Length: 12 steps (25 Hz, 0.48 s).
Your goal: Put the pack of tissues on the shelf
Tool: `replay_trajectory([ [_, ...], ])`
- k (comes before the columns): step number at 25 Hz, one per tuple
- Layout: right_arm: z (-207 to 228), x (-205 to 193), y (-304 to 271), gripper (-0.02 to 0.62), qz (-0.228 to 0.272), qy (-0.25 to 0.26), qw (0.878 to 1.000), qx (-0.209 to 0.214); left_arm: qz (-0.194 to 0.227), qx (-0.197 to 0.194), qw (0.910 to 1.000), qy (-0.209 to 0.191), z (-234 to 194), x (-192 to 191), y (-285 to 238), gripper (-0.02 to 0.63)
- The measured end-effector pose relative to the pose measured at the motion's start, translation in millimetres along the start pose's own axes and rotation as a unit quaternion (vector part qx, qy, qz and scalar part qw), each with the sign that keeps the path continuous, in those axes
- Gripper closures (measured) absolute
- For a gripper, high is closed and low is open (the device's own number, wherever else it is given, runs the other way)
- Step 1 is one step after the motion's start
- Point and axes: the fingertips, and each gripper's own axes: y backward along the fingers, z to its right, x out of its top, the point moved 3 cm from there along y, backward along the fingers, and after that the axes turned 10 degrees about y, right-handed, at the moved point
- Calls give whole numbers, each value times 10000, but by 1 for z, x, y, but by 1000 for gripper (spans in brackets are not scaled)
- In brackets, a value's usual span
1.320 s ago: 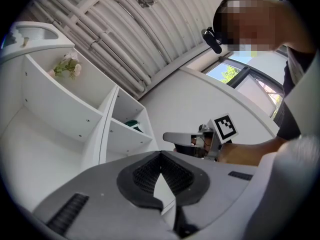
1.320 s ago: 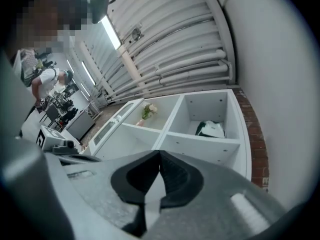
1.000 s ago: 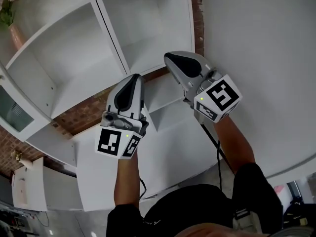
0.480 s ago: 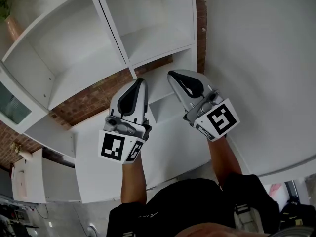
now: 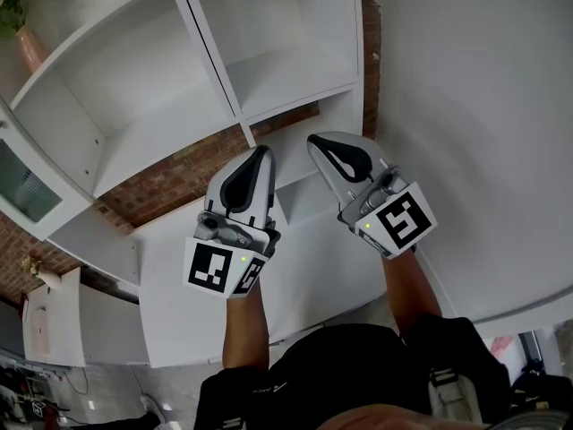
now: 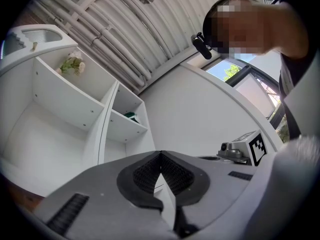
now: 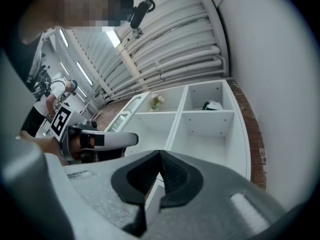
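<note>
Since the left hand-held gripper (image 5: 261, 153) and the right hand-held gripper (image 5: 318, 140) are both clenched on nothing, the task looks finished: what seems to be the small white-and-green pack of tissues (image 7: 214, 105) already lies in the upper right compartment of the white cubby shelf (image 7: 210, 112). Its long axis seems to run across the compartment, but it is too small to be sure.

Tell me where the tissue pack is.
In the right gripper view, the tissue pack sits in the top right compartment of the shelf, beside the flowers' compartment.
</note>
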Motion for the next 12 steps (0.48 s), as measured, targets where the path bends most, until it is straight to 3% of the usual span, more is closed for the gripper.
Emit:
replay_trajectory([
  [12,2,0,1,595,4,-18,10000,31,5,-7,10000,30,-1,0,-1,609],
])
